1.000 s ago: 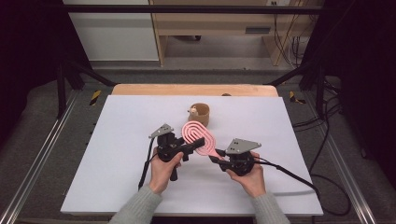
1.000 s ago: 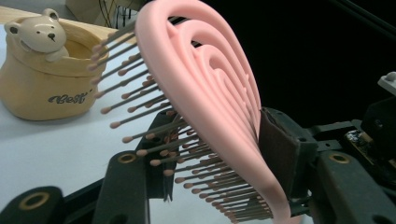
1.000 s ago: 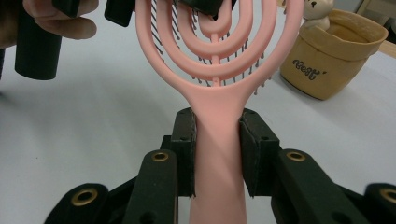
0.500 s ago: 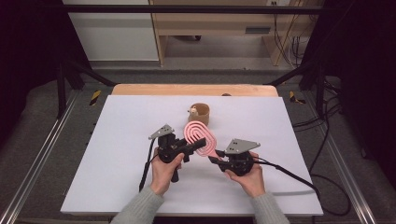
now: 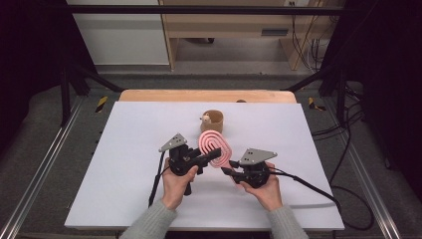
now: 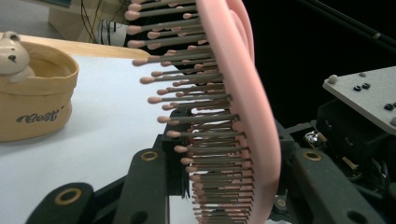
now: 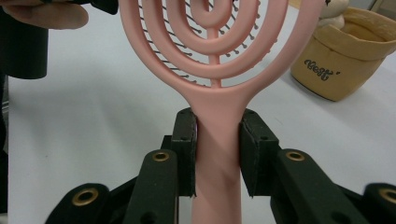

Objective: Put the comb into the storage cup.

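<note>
Hairbrush (image 5: 215, 147) first: it is pink, with an oval head of looped ribs, and it is held up off the white table (image 5: 124, 149) between the person's two grippers, a little nearer the person than the table's middle. The right gripper (image 5: 228, 171) has the handle clamped. In the right gripper view its two black pads (image 7: 186, 154) press flat on either side of the pink handle, and the ribbed head stands up beyond them, bristles facing away. The right hand (image 5: 263, 186) holds that tool from below and behind.

The left gripper (image 5: 214, 154) comes in from the other side and reaches onto the brush head. Its jaws have just been closing, and in the left gripper view the head sits edge-on between them, with the pink rim against the right-hand jaw and the rows of grey, pink-tipped bristles pointing toward the left-hand one. They grip the head. The left hand (image 5: 175, 181) wraps the tool's body, and a black cable (image 5: 155, 184) trails down from it toward the table's near edge.

Beyond the brush, well apart from it, stands a small tan fabric basket (image 5: 212, 120) with printed lettering and a little bear figure (image 6: 13, 53) perched at its rim.
</note>
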The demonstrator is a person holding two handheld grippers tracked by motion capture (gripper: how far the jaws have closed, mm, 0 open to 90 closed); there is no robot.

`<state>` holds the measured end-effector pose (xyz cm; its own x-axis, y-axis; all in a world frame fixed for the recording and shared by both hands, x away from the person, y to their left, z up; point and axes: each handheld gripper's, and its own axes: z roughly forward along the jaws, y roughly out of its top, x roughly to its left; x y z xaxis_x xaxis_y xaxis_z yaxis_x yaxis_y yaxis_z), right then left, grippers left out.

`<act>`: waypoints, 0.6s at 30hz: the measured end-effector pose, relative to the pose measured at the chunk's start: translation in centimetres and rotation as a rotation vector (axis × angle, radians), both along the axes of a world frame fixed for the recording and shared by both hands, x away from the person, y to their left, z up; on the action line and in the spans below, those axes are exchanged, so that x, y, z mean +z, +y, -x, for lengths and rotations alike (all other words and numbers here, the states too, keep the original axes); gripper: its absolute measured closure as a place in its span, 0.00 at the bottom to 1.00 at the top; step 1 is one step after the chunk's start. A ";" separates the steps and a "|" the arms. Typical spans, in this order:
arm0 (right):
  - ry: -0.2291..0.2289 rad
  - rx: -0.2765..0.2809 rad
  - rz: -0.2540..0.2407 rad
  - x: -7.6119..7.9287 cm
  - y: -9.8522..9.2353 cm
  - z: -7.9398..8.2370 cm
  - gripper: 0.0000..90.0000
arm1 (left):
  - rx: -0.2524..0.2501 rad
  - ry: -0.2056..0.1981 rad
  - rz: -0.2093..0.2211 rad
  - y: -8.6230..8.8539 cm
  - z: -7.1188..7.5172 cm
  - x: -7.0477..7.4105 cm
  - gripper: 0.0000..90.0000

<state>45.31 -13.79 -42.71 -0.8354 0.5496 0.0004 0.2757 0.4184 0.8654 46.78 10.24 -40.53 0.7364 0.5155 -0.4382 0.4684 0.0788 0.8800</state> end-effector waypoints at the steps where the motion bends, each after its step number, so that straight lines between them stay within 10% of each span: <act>1: 0.002 0.002 -0.003 0.0 0.0 0.0 0.77 | -0.001 -0.003 0.001 -0.1 0.1 0.1 0.69; 18: -0.021 0.002 -0.054 0.9 -0.5 0.3 0.73 | -0.014 -0.032 -0.008 -0.5 0.3 1.5 0.70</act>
<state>44.97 -14.34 -41.84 -0.8368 0.5473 0.0122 0.2559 0.3714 0.8925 46.48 9.72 -39.01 0.7572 0.5081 -0.4104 0.4413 0.0652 0.8950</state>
